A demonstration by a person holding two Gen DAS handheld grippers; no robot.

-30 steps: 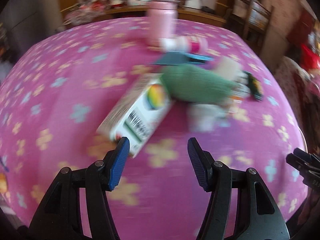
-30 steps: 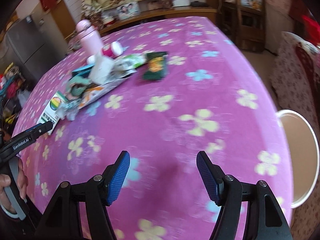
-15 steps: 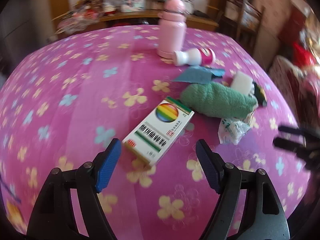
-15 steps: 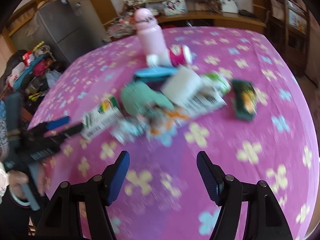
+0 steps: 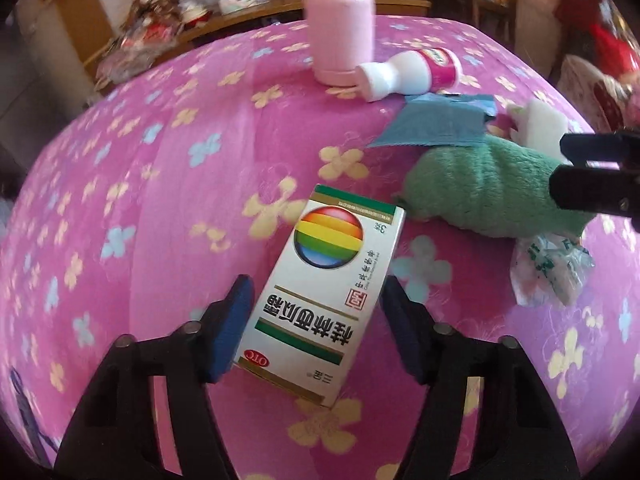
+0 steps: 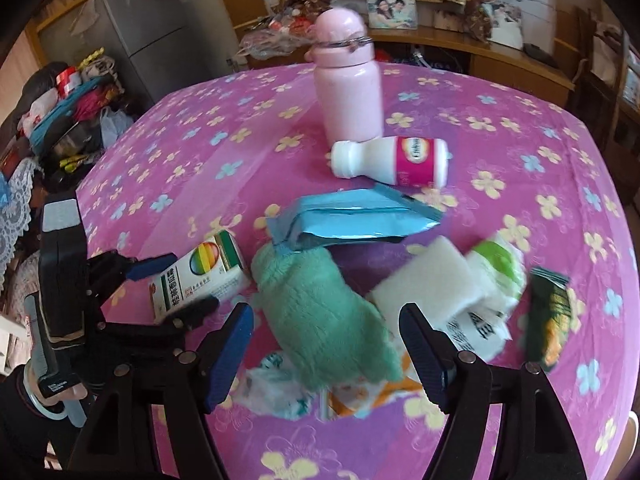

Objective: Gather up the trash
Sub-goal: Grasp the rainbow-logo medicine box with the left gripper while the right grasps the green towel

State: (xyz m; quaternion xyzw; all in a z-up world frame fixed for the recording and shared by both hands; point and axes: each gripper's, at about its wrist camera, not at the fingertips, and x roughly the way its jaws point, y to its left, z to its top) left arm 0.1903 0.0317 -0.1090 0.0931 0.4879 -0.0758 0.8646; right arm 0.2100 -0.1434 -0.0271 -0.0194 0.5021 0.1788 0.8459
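Observation:
A white medicine box with a rainbow ball (image 5: 328, 280) lies on the pink flowered tablecloth (image 5: 168, 208). My left gripper (image 5: 316, 316) is open, with its jaws on either side of the box's near end; it also shows in the right wrist view (image 6: 172, 280) around the box (image 6: 196, 276). My right gripper (image 6: 324, 344) is open over a green fuzzy cloth (image 6: 324, 320). A crumpled plastic wrapper (image 5: 548, 268) lies by the cloth (image 5: 488, 192). A blue packet (image 6: 352, 220), a white foam block (image 6: 428, 284), a dark snack packet (image 6: 548, 316) and a white drink bottle (image 6: 392, 160) lie nearby.
A pink flask (image 6: 348, 84) stands upright behind the bottle. More wrappers (image 6: 480, 328) lie under the foam block. A wooden sideboard (image 6: 500, 52) stands beyond the table, a grey fridge (image 6: 136, 36) and piled bags to the left.
My left gripper has moved forward, so its jaws now flank the box. My right gripper has moved in over the green cloth.

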